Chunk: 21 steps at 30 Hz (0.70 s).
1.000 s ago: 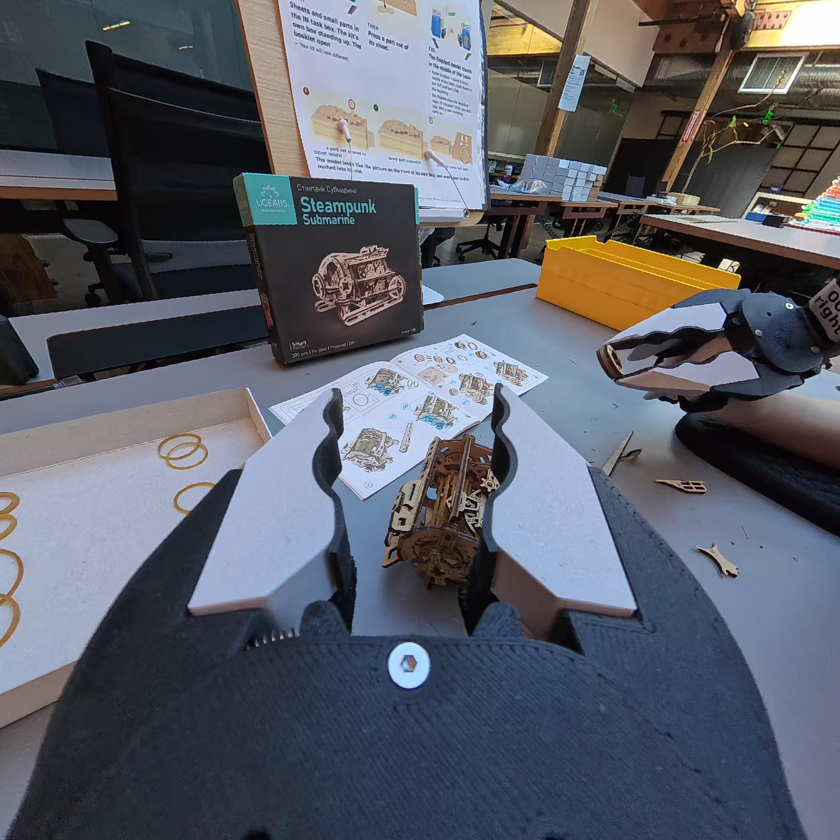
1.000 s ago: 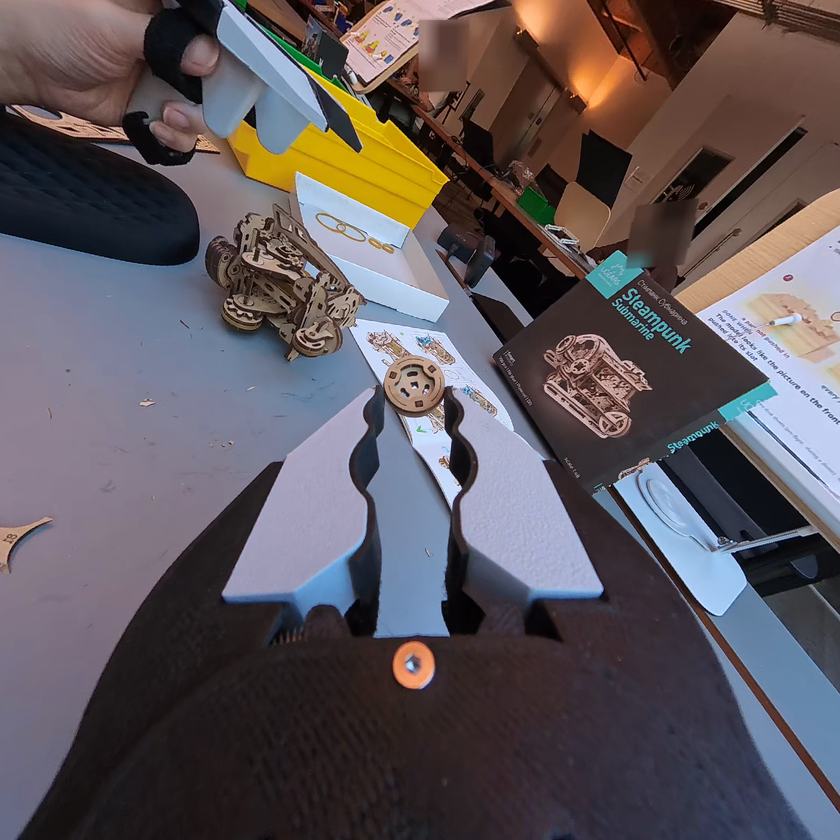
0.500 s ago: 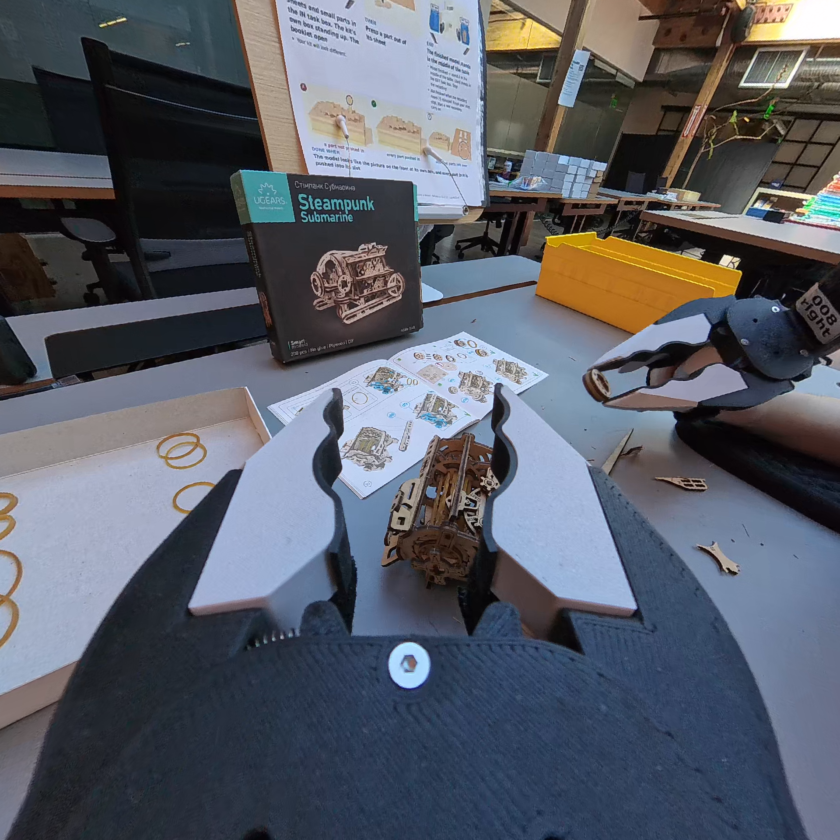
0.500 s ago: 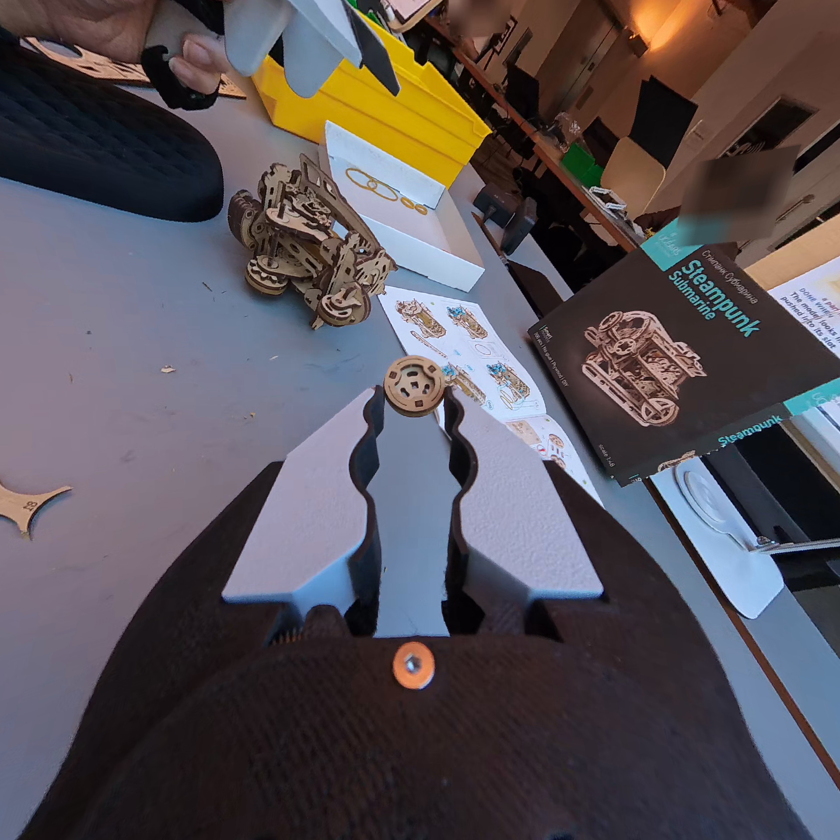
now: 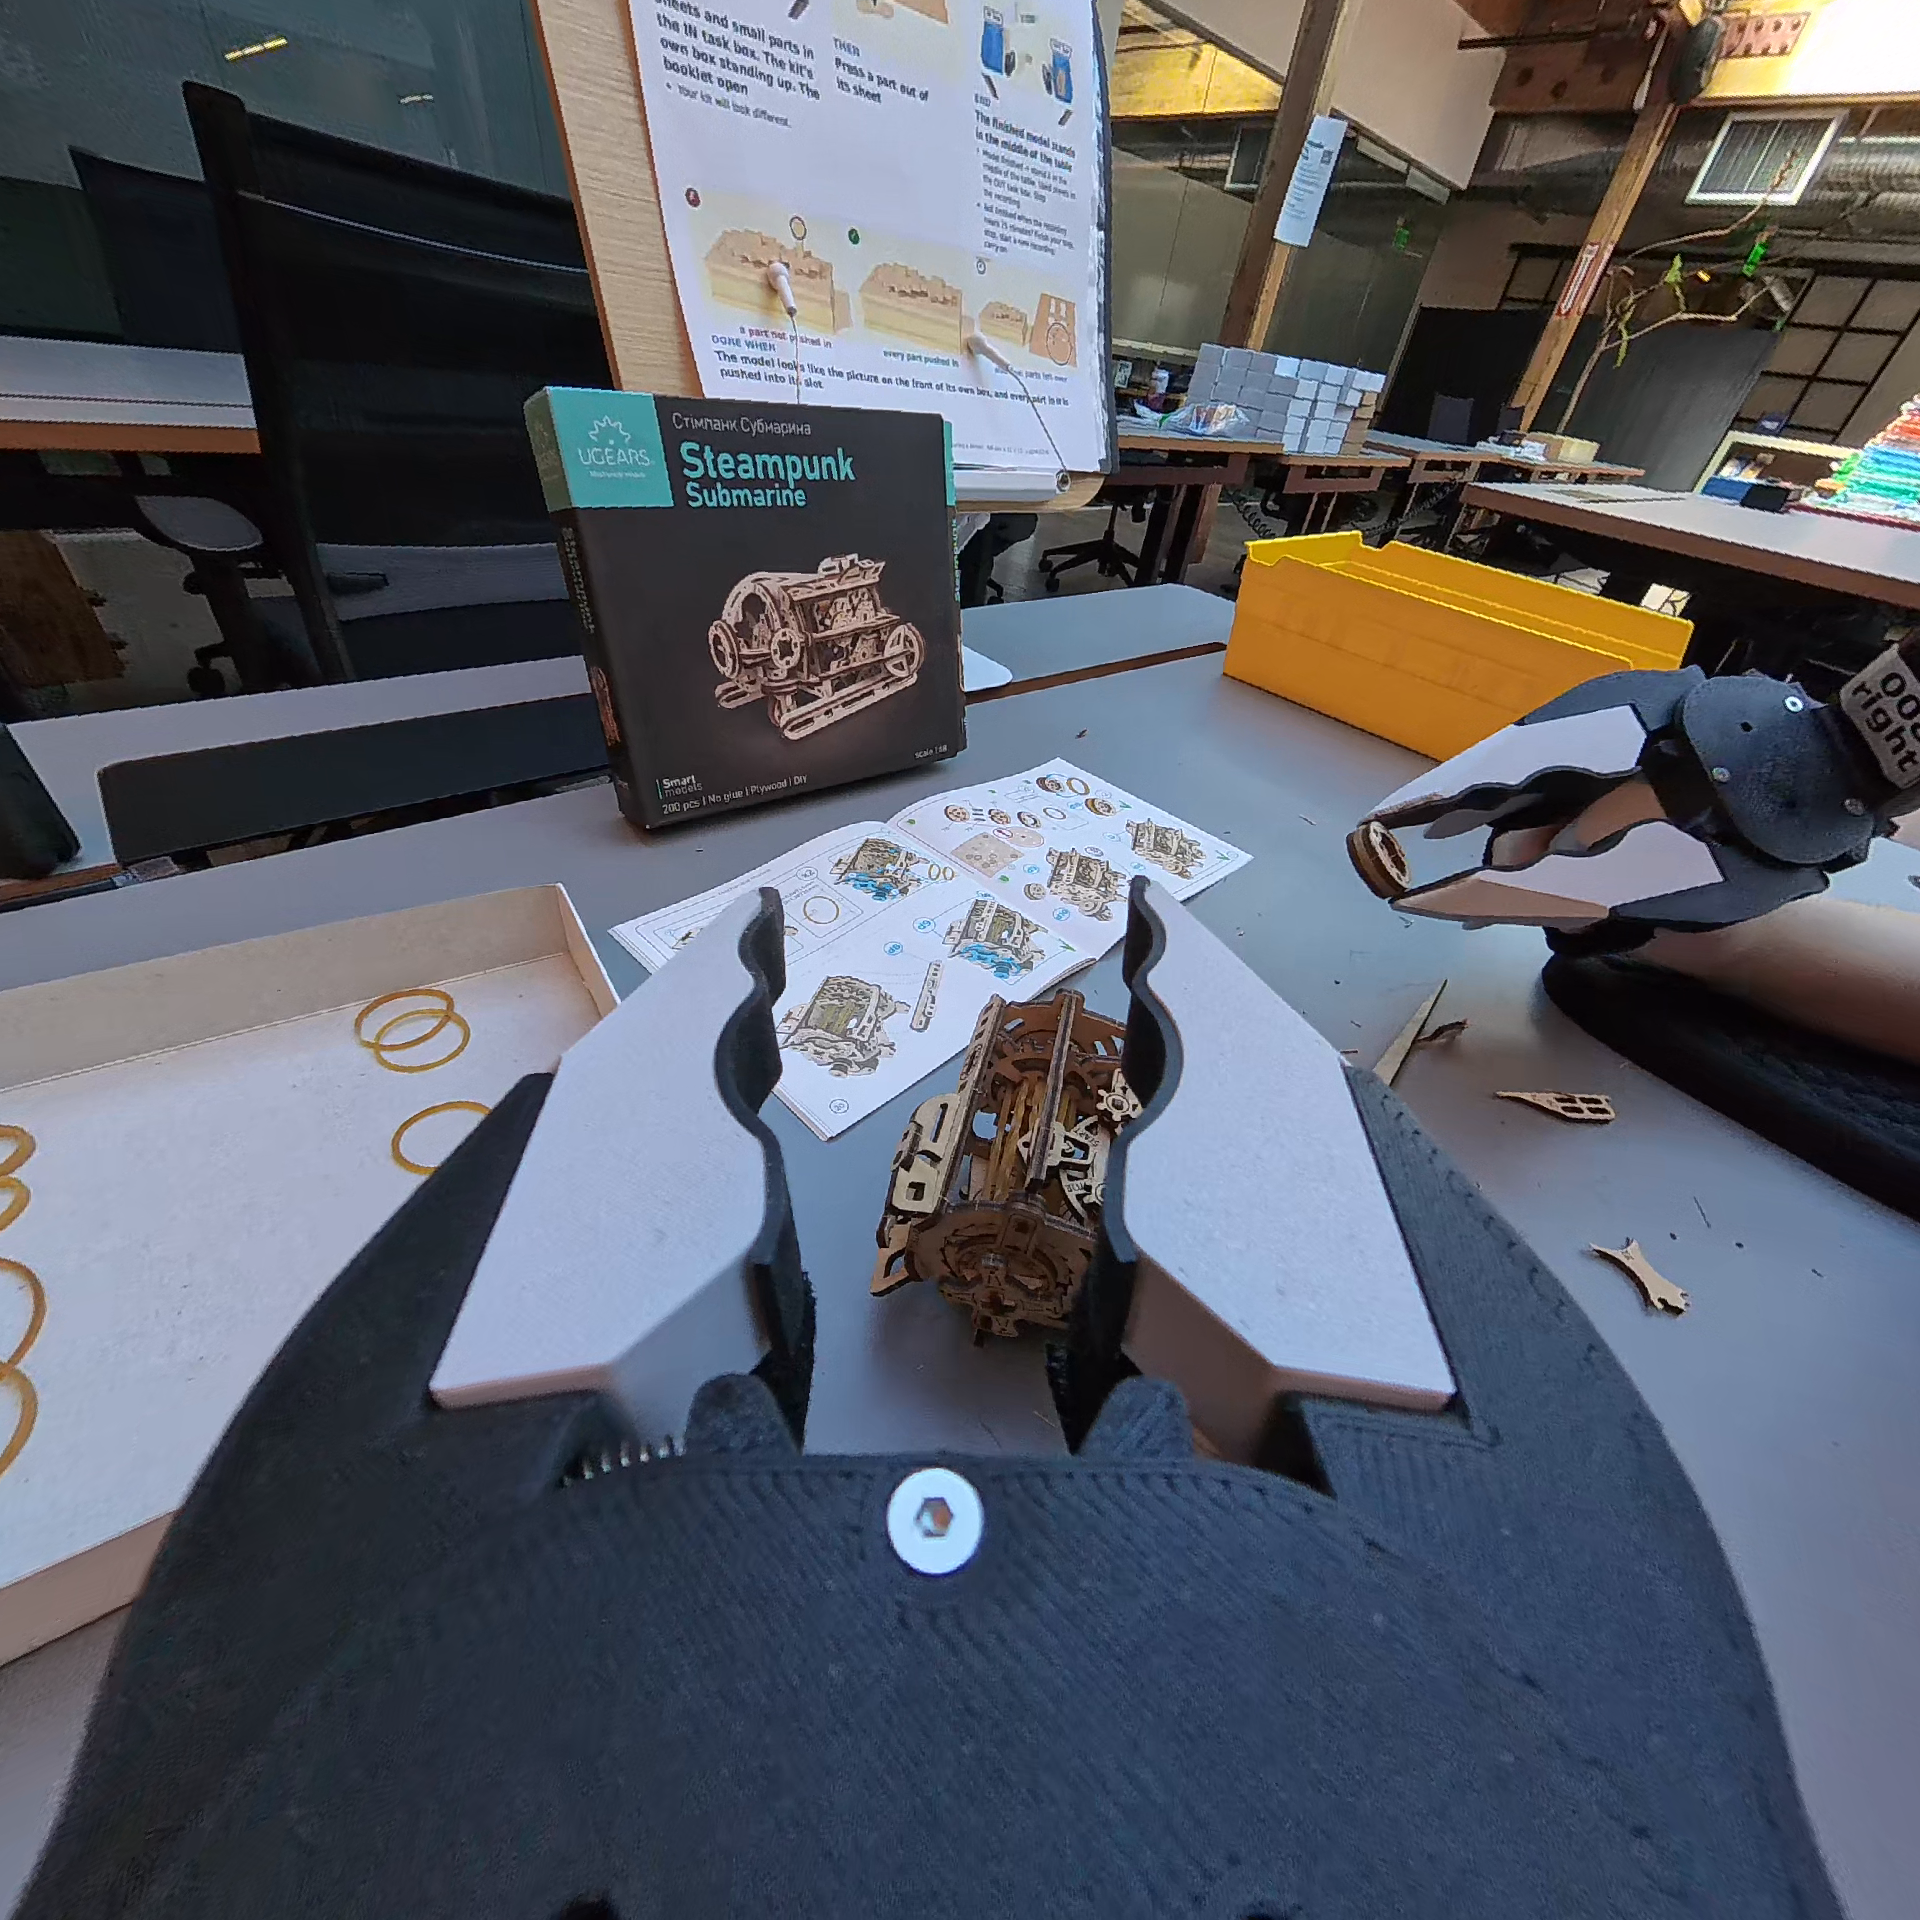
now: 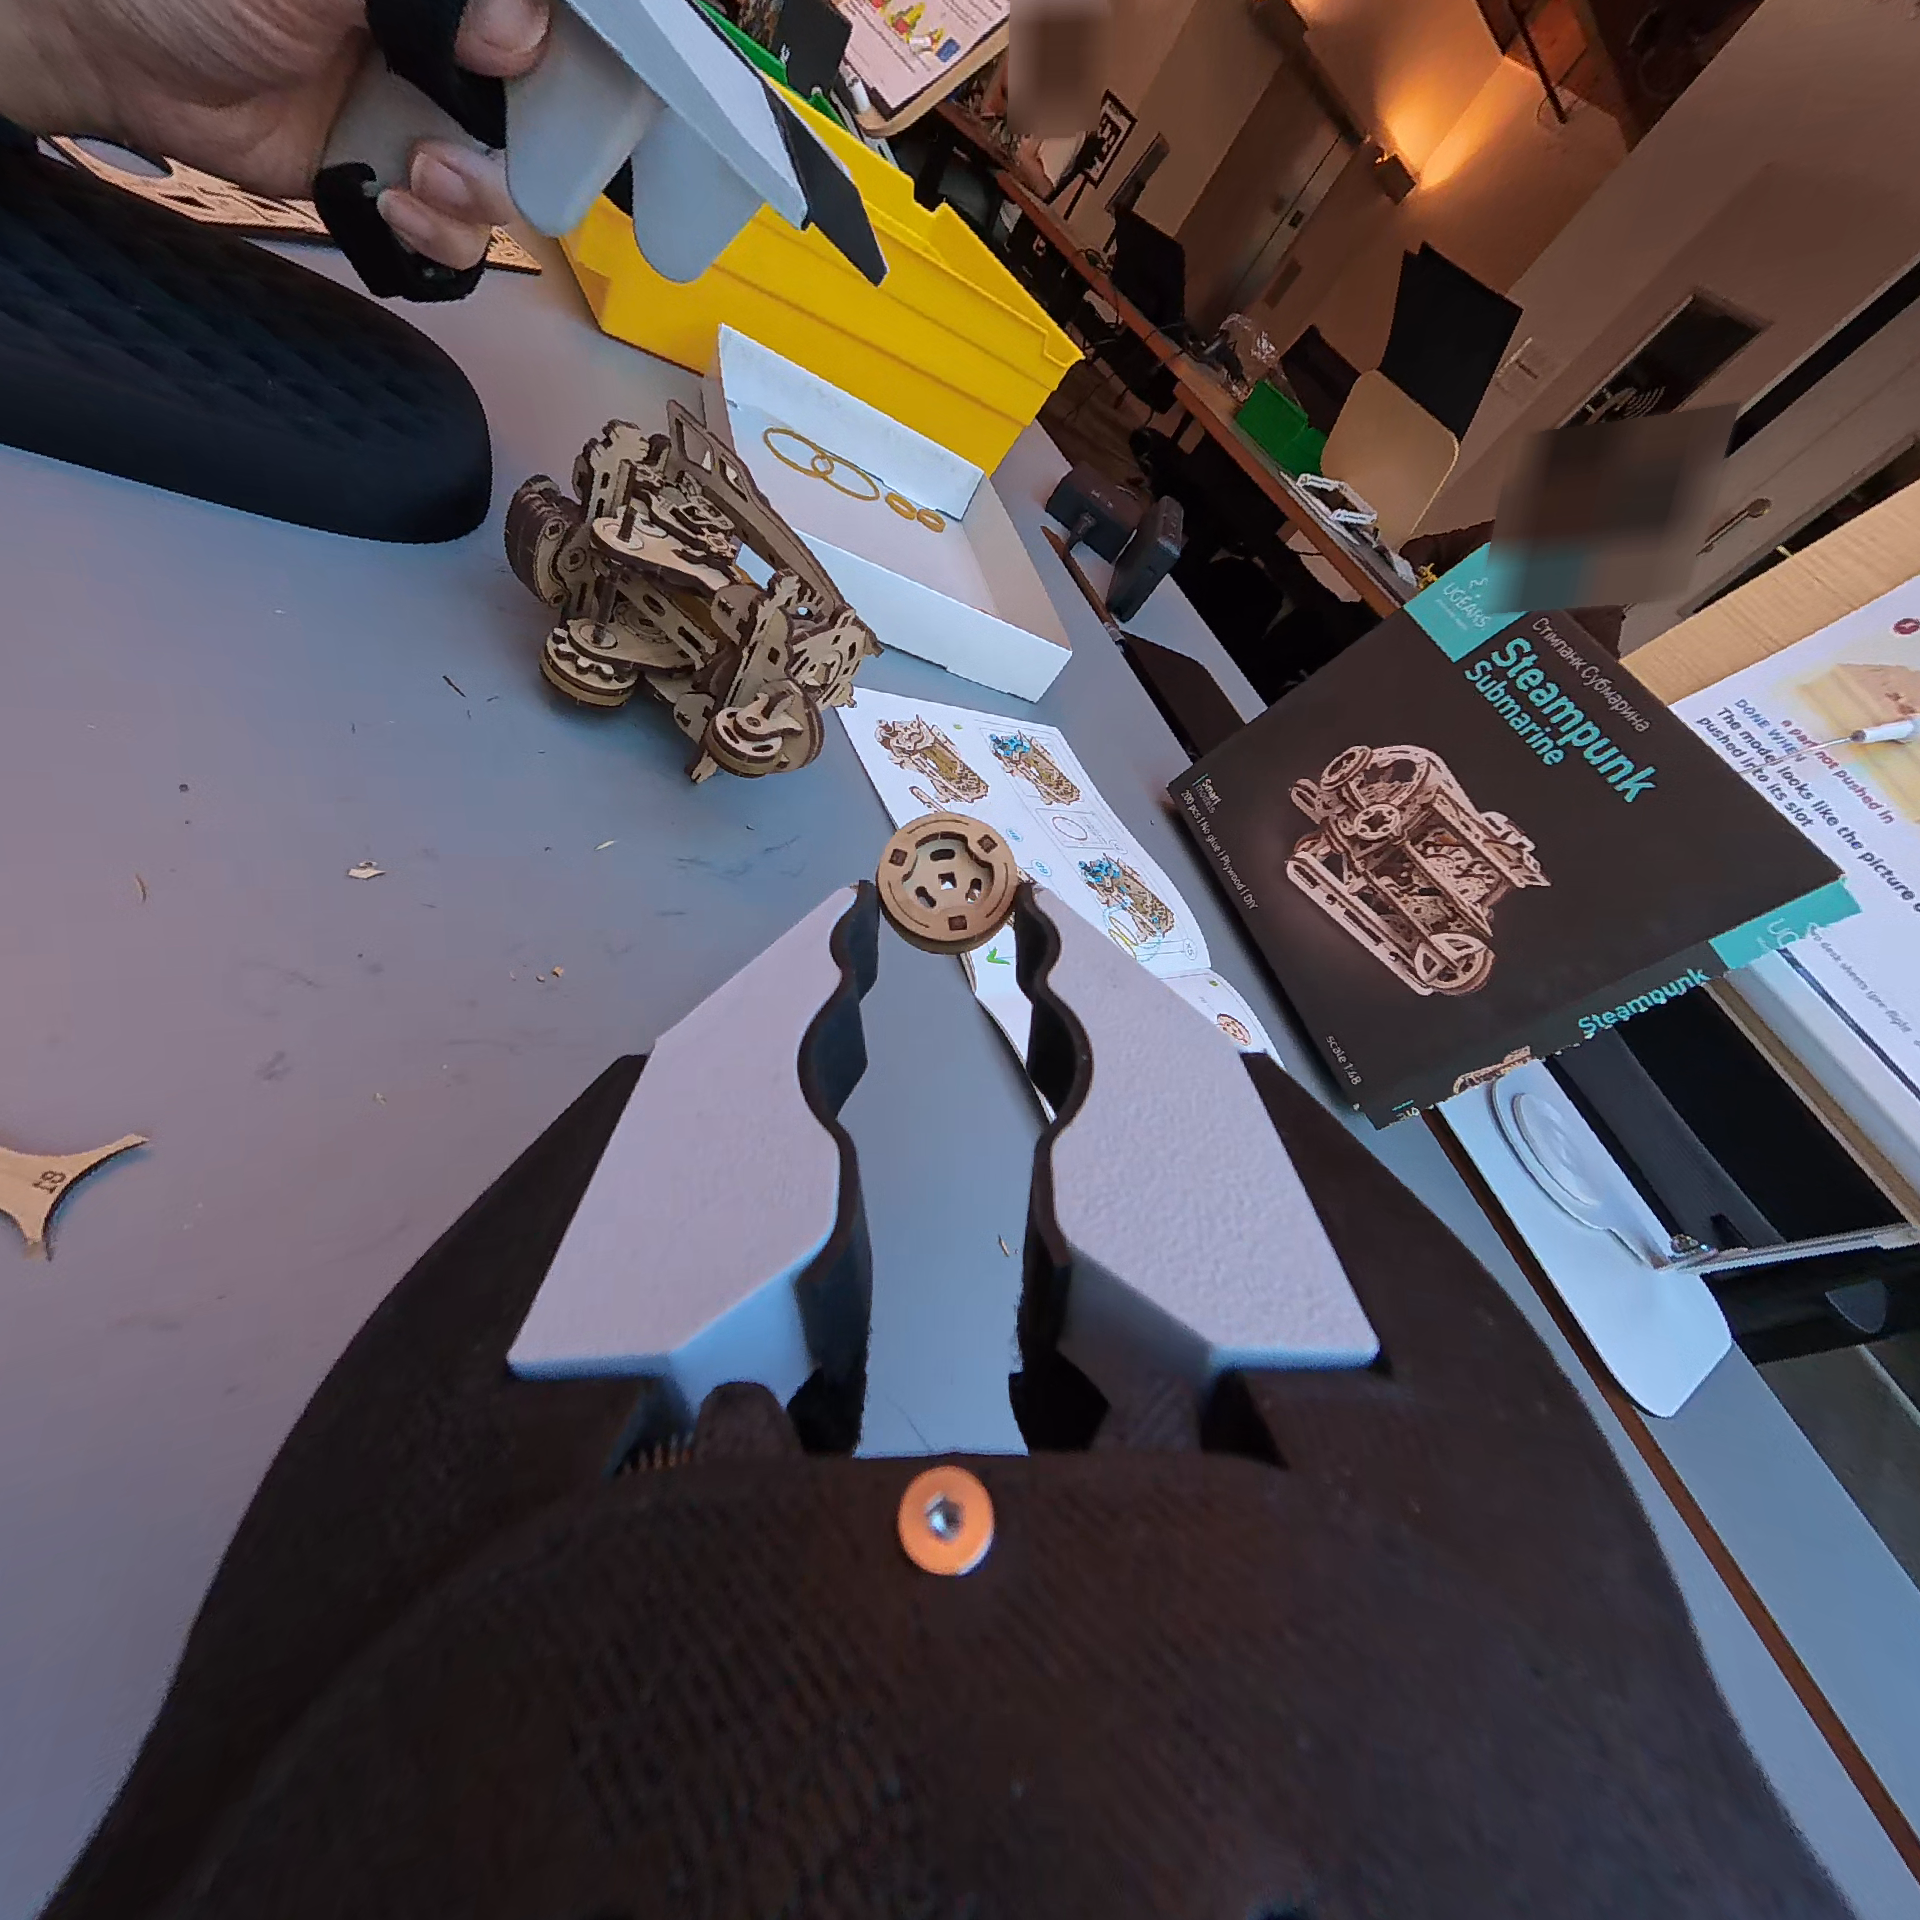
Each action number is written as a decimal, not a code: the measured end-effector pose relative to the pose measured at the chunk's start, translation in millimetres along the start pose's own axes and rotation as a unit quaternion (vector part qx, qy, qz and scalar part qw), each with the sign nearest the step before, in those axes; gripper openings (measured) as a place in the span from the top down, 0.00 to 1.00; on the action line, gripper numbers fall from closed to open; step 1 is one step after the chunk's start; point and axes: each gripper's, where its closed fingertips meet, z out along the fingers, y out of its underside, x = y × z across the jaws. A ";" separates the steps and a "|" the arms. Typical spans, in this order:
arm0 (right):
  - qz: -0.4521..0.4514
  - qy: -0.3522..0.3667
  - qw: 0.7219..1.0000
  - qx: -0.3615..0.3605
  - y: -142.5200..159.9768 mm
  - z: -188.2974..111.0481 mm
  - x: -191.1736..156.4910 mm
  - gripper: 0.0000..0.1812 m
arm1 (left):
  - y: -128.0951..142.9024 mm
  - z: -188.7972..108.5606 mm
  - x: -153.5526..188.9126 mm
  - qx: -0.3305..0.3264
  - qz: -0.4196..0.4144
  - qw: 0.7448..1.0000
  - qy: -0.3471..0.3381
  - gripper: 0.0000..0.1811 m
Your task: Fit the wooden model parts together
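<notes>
Grey tabletop (image 5: 1195,727) in a workshop. Left wrist view: left gripper (image 5: 951,925) with jaws wide, above wooden model (image 5: 1013,1164) lying at frame centre; booklet (image 5: 935,904) behind, dark box (image 5: 758,603) upright beyond, white tray (image 5: 260,966) at left, right gripper (image 5: 1382,862) at right. Right wrist view: right gripper (image 6: 945,904) with jaws narrow, pinching round wooden disc (image 6: 945,881) mid-frame; wooden model (image 6: 675,634) on tabletop, upper left; left gripper (image 6: 821,208) near top edge.

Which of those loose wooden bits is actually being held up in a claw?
The round disc with cut-out holes, pinched at the tips of the right claw. The star-shaped offcut and the assembled model both lie on the table.
</notes>
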 end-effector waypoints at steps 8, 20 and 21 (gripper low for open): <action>-0.001 0.001 1.000 -0.002 0.5 0.2 0.1 0.86 | 0.4 0.4 0.9 -0.001 0.001 1.000 0.001 0.64; -0.003 -0.003 1.000 -0.014 3.1 4.0 -3.6 0.86 | -3.4 -0.1 6.0 0.005 0.003 1.000 0.008 0.64; -0.002 -0.004 1.000 -0.016 3.7 4.6 -4.3 0.86 | -4.8 -0.7 6.8 0.008 0.003 1.000 0.009 0.64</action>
